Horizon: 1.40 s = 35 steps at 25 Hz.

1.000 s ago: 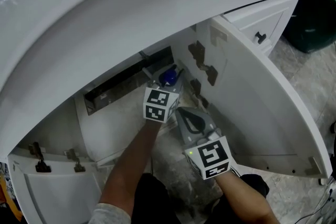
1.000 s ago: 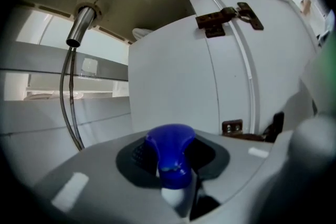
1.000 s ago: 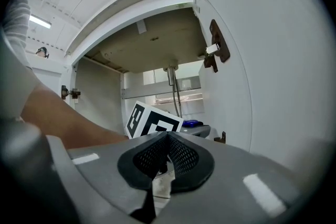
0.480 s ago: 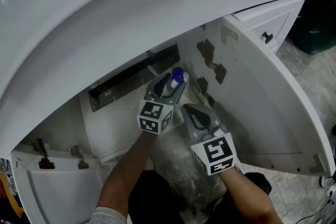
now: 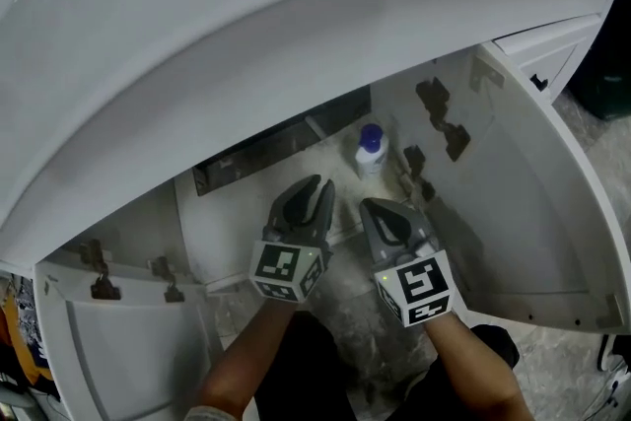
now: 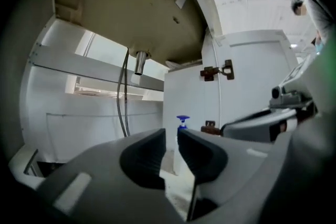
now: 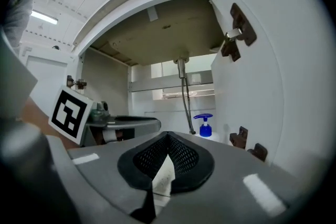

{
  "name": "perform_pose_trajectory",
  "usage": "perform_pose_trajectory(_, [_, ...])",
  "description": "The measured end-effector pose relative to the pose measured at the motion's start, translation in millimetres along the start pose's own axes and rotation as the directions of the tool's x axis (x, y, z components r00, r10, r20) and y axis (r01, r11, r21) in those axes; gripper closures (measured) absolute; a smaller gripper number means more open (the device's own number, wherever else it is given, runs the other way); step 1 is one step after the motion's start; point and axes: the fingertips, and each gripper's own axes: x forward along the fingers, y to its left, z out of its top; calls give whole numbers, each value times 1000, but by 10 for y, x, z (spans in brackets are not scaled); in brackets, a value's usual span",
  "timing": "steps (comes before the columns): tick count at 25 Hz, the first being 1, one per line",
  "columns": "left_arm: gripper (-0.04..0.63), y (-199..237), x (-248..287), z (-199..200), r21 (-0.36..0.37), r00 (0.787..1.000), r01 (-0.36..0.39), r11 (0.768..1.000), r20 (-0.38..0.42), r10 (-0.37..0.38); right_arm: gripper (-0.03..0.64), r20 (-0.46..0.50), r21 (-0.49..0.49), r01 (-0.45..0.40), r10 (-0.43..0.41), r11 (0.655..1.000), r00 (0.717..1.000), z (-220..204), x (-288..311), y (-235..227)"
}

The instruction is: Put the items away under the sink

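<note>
A white bottle with a blue pump point(image 5: 371, 149) stands upright on the cabinet floor under the sink, close to the right-hand wall. It also shows as the bottle point(image 6: 182, 122) past my left jaws and the bottle point(image 7: 205, 127) in the right gripper view. My left gripper point(image 5: 314, 186) point(image 6: 170, 136) sits short of it, jaws a narrow gap apart with nothing between them. Beside it my right gripper point(image 5: 381, 208) point(image 7: 168, 139) is shut and empty, tips touching.
The right cabinet door point(image 5: 513, 212) stands swung open, with hinges point(image 5: 444, 118) on its inner face. The left door point(image 5: 108, 350) is open too. A drain pipe point(image 7: 181, 68) and hoses point(image 6: 123, 97) hang from the basin. The countertop edge point(image 5: 296, 15) overhangs above.
My left gripper let go of the bottle and drew back toward me; the bottle now stands alone in the cabinet. The right gripper stayed shut beside the left.
</note>
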Motion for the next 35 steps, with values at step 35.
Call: perform_pose_trajectory(35, [583,-829,-2758,4056,-71,979,47,996,-195,-60,621,-226,55,27,-14,998,974,4087,-2313,1279])
